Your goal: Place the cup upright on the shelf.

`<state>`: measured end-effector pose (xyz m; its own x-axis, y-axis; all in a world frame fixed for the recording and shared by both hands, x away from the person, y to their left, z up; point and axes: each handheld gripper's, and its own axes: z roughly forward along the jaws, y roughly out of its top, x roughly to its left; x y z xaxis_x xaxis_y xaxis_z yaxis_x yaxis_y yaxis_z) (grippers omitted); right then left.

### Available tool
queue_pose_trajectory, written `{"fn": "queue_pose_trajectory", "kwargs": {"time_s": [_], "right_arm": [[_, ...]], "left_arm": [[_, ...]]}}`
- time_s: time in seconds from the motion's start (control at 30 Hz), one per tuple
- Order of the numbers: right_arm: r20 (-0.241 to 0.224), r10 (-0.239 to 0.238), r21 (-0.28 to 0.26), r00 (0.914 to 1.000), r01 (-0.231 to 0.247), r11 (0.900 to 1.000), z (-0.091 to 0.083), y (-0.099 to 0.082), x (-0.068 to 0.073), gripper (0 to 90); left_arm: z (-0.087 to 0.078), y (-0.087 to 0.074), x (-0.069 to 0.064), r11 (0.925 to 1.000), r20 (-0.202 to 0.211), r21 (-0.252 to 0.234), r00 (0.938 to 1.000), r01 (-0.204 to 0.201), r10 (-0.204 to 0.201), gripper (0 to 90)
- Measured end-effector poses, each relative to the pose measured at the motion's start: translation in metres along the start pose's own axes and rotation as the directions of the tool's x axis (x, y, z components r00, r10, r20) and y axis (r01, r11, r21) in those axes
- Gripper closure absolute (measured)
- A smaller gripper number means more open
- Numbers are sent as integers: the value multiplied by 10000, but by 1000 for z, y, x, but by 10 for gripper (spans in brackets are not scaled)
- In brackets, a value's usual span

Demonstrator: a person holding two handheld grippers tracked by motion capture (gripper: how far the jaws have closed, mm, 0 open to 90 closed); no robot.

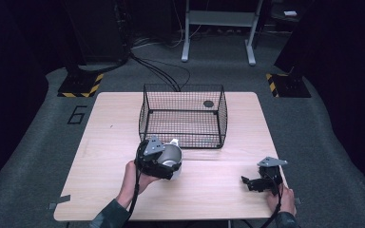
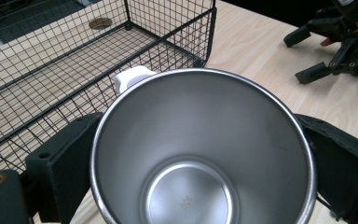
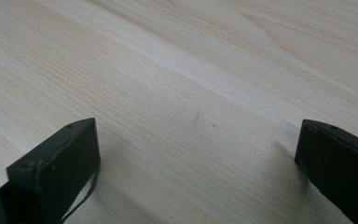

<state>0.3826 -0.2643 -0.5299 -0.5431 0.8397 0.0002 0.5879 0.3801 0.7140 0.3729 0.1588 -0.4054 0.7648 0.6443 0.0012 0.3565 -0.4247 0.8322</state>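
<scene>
Two tools work over the pale wooden worktop (image 1: 100, 156). At the left, the left tool (image 1: 164, 161) is clamped on a steel cup (image 1: 172, 156), its black jaws pressing the cup's outer wall from either side; the left gripper view looks straight down into the cup's bare, shiny inside (image 2: 200, 154), with a white handle (image 2: 131, 78) jutting from the far rim. The cup sits near the worktop's middle, just in front of the black wire basket (image 1: 183, 116), close to its near wall. Farther right, well apart from the cup, the right tool (image 1: 253, 183) rests low by the worktop's right edge, its jaws spread wide with only bare wood between them.
</scene>
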Motion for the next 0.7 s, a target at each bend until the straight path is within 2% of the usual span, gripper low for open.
{"fn": "queue_pose_trajectory", "kwargs": {"time_s": [0.2, 0.7], "right_arm": [[4, -2, 0, 10000, 2, 10000, 0, 0, 0, 0], [3, -4, -2, 10000, 4, 10000, 0, 0, 0, 0]], "left_arm": [[-7, 7, 4, 10000, 23, -82, 10000, -32, 33, 63], [-23, 34, 13, 9994, 422, -274, 9989, -207, 218, 63]]}}
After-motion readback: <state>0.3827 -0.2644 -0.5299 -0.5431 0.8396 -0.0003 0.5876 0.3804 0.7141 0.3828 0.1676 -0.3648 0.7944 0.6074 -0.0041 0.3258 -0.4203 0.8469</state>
